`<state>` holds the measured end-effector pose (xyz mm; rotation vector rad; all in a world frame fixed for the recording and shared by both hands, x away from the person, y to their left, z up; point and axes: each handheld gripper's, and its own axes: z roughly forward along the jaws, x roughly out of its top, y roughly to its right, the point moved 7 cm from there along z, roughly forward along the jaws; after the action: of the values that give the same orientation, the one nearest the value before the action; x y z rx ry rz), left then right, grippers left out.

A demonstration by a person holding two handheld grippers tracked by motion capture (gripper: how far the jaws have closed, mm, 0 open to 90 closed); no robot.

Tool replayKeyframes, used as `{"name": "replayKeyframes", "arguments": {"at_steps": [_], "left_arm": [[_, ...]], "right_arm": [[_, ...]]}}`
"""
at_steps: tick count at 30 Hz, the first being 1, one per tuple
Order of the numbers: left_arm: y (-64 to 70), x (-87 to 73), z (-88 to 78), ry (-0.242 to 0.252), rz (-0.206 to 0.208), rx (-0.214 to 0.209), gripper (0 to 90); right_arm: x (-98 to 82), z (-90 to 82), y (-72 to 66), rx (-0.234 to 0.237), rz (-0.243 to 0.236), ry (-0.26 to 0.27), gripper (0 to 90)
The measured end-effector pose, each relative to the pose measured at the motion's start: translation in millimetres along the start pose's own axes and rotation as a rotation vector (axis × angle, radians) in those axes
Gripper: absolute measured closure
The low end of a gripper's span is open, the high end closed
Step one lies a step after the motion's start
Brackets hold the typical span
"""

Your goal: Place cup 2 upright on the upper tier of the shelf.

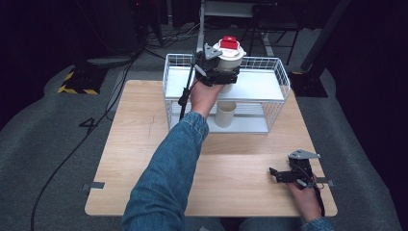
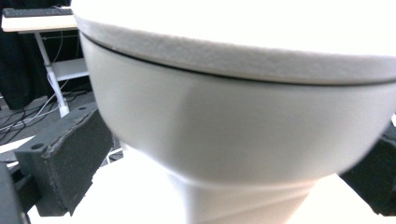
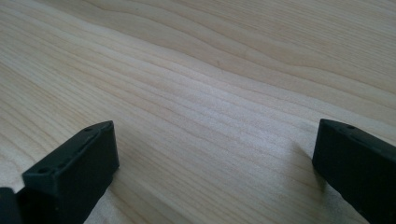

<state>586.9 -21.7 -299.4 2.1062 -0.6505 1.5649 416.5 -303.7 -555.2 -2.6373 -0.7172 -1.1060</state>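
The white, smooth plastic container (image 2: 243, 135) has a faintly satiny wall, a finely grained matt lid rim and a glossy red plastic cap (image 1: 229, 43). The black gripper pads (image 2: 70, 163) look rough and foam-like. The pale wooden table (image 3: 210, 93) is matt with visible grain, and the white wire rack (image 1: 279, 72) looks like coated metal.

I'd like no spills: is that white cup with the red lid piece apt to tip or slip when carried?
The white cup flares wide above a narrow base, so probably top-heavy and tippy when set down. Its walls look smooth; the left hand-held gripper, clamped below the rim, could slip.
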Motion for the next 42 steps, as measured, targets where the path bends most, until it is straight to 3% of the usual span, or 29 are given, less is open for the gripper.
{"name": "replayKeyframes", "arguments": {"at_steps": [9,24,42], "left_arm": [[3.8,3.2,-21.5,0.006,-0.006,-0.033,0.2],[22.4,6.9,-71.7,0.045,0.033,-0.084,0.3],[23.3,-10.9,-127.7,0.049,0.032,-0.071,0.4]], "right_arm": [[0.6,0.8,0.1,0.004,-0.008,0.001,0.3],[1.1,1.4,-1.3,0.01,-0.008,-0.001,0.3],[1.7,2.0,-1.6,0.013,-0.013,-0.001,0.3]]}}
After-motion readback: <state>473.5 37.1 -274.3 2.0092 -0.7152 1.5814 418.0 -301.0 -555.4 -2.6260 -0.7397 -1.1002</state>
